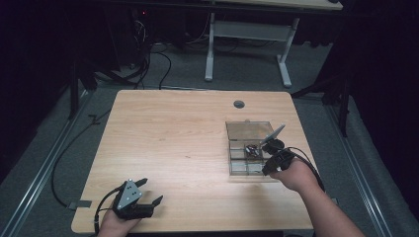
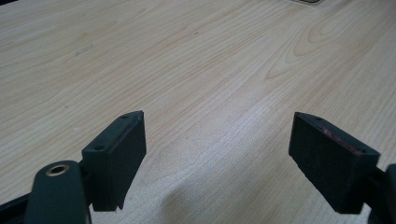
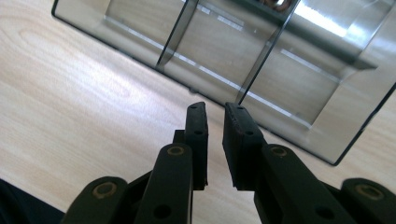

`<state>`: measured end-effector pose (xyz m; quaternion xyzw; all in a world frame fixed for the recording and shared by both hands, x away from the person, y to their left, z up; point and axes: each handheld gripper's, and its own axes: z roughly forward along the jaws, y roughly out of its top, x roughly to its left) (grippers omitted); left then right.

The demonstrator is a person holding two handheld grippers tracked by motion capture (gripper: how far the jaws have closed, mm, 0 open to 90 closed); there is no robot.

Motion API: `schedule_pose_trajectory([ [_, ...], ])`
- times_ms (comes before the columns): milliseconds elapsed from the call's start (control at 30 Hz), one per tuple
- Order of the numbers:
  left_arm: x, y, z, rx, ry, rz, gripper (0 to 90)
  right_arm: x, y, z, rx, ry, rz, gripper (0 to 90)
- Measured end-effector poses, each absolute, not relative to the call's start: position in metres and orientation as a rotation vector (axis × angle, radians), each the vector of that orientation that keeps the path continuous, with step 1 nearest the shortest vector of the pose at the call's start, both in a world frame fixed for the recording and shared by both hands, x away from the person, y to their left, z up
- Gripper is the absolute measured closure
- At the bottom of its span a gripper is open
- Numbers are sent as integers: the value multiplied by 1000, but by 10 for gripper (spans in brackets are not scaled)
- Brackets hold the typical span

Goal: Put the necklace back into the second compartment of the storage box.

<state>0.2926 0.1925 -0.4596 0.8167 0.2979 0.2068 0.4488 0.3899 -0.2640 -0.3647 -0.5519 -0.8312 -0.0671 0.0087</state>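
At the near left corner of the wooden table (image 1: pixel 163 133), the person's left hand (image 1: pixel 114 224) comes in from the bottom edge and holds the left gripper (image 1: pixel 150 191) low over the tabletop, its grey three-cornered plate up and its black cable looping back toward the wrist. Its jaws point toward the right and slightly away from the person; in the left gripper view (image 2: pixel 217 158) they stand wide apart with nothing but bare wood grain between and ahead of them. Well to the right of that gripper, across an open stretch of table, lies a clear plastic box (image 1: pixel 248 148) with dividers, its lid laid open flat on the far side. A small dark thing (image 1: pixel 252 149) sits in one of the middle compartments; it is too small to tell what it is. The right hand (image 1: pixel 292 174) reaches in from the lower right, forearm angled up and leftward, and holds the right gripper (image 1: pixel 267 170) at the box's near right corner, nose down toward it. In the right gripper view (image 3: pixel 215 122) the jaws are nearly together, a thin gap left between them, gripping nothing, with their tips just short of the box (image 3: pixel 243 51) wall, where a divider meets the near edge.
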Motion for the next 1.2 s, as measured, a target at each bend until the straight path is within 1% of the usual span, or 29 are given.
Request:
schedule_pose_trajectory([
  [300, 293, 192, -460, 2022, 740, 511, 193, 380, -268, -374, -1725, -2594, -208, 798],
  [367, 293, 192, -460, 2019, 740, 513, 193, 379, -269, -377, -1720, -2596, -207, 781],
  [467, 293, 192, -460, 2019, 739, 513, 192, 376, -269, -379, -1721, -2608, -240, 728],
  [567, 293, 193, -460, 2020, 737, 511, 193, 369, -269, -382, -1744, -2638, -267, 702],
  [700, 293, 193, -460, 2021, 737, 514, 193, 358, -270, -390, -1766, -2655, -359, 665],
  [900, 292, 193, -460, 2018, 738, 517, 192, 342, -274, -406, -1810, -2679, -484, 659],
  [1200, 292, 194, -459, 2007, 743, 516, 191, 316, -279, -420, -1858, -2714, -858, 643],
])
